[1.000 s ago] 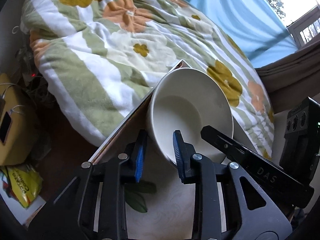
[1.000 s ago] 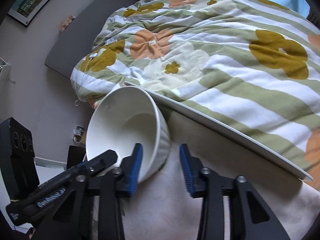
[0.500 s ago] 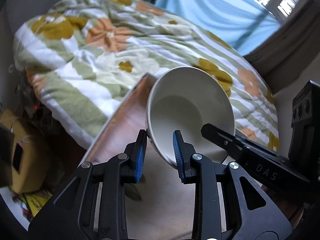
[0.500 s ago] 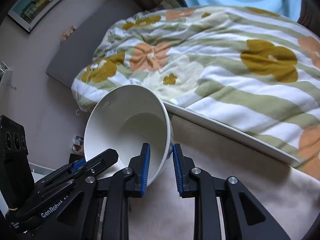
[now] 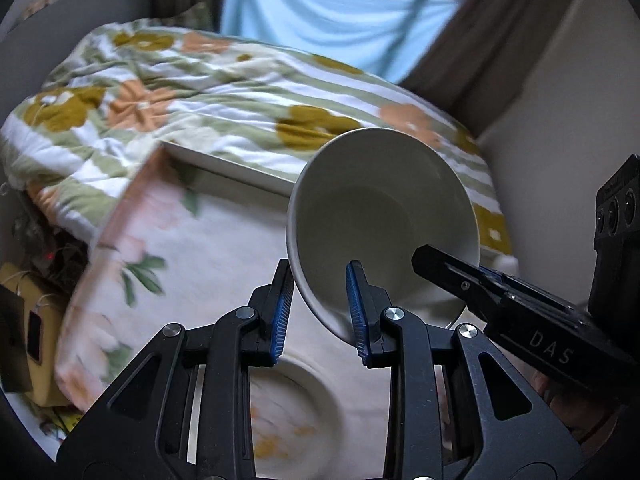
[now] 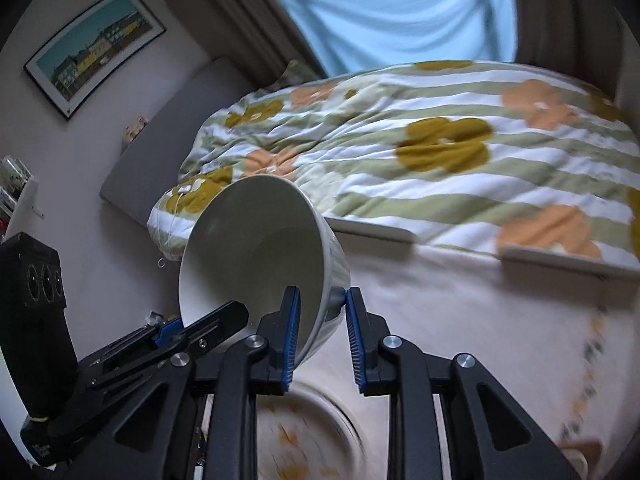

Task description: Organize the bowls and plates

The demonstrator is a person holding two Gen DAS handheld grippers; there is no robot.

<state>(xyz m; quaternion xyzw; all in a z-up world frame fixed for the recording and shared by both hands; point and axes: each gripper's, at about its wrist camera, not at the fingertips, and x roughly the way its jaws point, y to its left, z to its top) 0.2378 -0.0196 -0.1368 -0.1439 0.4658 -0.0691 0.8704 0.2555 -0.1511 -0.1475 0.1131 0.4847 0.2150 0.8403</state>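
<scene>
A white ribbed bowl (image 5: 380,216) is held tilted above the table, its opening facing away from the cameras. My left gripper (image 5: 320,312) is shut on its rim at the left side. My right gripper (image 6: 320,332) is shut on the opposite rim of the same bowl (image 6: 256,248). A plate with a yellow flower pattern (image 5: 292,412) lies on the table below the grippers, also in the right wrist view (image 6: 308,436). Each gripper shows in the other's view.
The table (image 5: 168,248) has a floral cloth and stands against a bed with a flowered striped quilt (image 6: 440,152). A blue curtain (image 5: 320,4) hangs behind. Clutter and a yellow box (image 5: 24,320) lie on the floor at left.
Both grippers have lifted the bowl and pulled back from the table's far edge. The right gripper closed on the rim. The patterned plate has come into view below.
</scene>
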